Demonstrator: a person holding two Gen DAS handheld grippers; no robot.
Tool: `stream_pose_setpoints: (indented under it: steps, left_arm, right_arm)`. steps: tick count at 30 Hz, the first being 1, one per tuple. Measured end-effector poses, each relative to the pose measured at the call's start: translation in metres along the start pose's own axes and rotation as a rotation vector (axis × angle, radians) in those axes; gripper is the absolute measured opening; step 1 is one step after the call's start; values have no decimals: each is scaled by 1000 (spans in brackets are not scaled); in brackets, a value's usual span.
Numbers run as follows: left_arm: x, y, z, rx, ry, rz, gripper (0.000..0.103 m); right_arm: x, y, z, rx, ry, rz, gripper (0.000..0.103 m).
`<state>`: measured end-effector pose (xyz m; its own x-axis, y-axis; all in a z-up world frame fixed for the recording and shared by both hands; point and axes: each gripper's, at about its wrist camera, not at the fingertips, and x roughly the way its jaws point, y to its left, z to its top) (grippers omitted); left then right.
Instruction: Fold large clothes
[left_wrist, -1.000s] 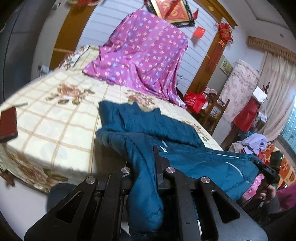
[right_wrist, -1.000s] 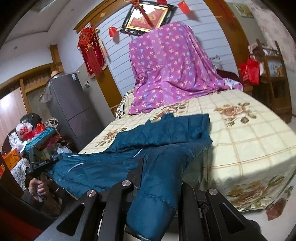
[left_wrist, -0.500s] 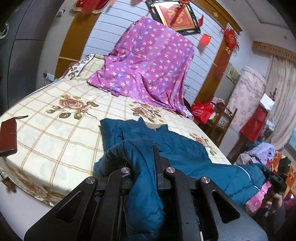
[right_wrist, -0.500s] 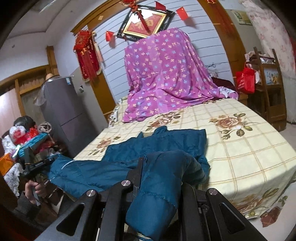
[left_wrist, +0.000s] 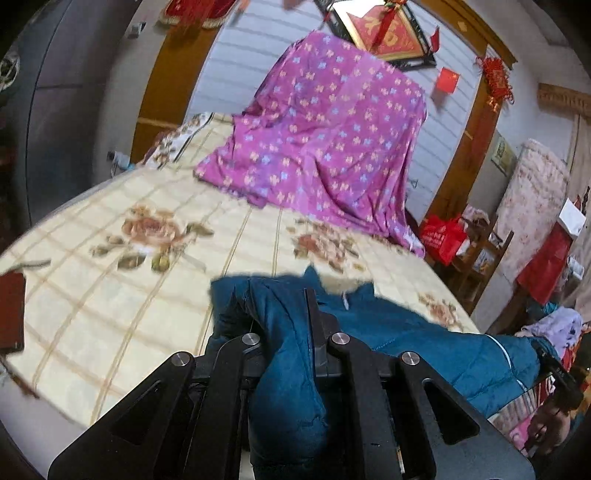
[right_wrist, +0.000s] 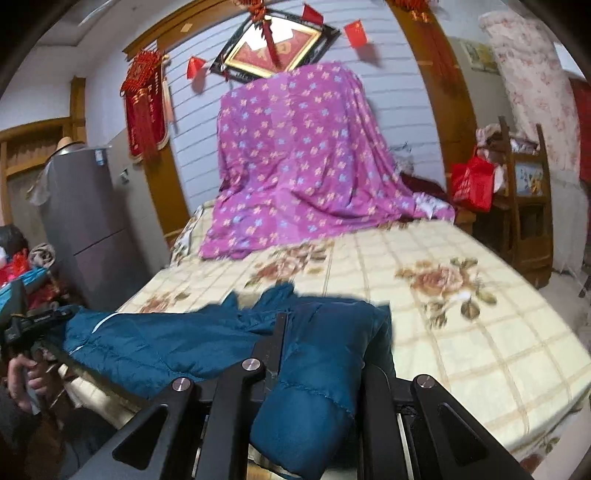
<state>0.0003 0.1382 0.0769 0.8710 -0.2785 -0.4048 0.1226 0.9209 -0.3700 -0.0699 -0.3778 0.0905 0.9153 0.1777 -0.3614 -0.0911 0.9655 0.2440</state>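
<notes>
Teal jacket: a padded, quilted jacket (left_wrist: 424, 347) lies along the near edge of the bed, bunched at both ends, and both views are a bit smeared with blur.
Writing: red framed picture (right_wrist: 275, 50) on the wall carries a gold character, too blurred to read; small sticker on the grey fridge (right_wrist: 85, 225) unreadable too.
Jacket axis: long axis runs side to side across the foot of the bed (left_wrist: 110, 295), from one gripper to the other, parallel to the bed's near edge; pale piping lines run along its length.
Jacket position: part rests on the cream rose-print bedspread, with both held ends lifted off it at the edge.
Left gripper: left gripper (left_wrist: 284, 332) is clamped on a thick fold of the jacket's end, fabric bulging down between the fingers and hanging below them.
Right gripper: right gripper (right_wrist: 325, 354) likewise pinches a puffy fold, fabric spilling back over the frame.
Hand pose: in the right wrist view a hand (right_wrist: 22, 376) grips the other gripper's handle at the far left, level with the bed edge.
Background: purple floral sheet (right_wrist: 295, 166) draped over something tall at the head of the bed; red bag (right_wrist: 472, 182) on the wooden rack to the right.
</notes>
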Motion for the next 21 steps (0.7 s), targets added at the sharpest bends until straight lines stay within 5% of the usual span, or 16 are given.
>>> stream_pose_setpoints:
  steps: [5, 12, 17, 21]
  left_arm:
    - [11, -9, 33, 20, -69, -4, 7]
    - [89, -3, 55, 2, -41, 60, 7]
    - [160, 6, 62, -22, 11, 104, 7]
    - [221, 16, 40, -9, 94, 176, 7]
  right_arm:
    - [11, 5, 34, -26, -116, -12, 12]
    - [84, -1, 60, -20, -123, -38, 12]
    - [153, -13, 62, -19, -84, -100, 12]
    - [222, -37, 44, 49, 37, -137, 12]
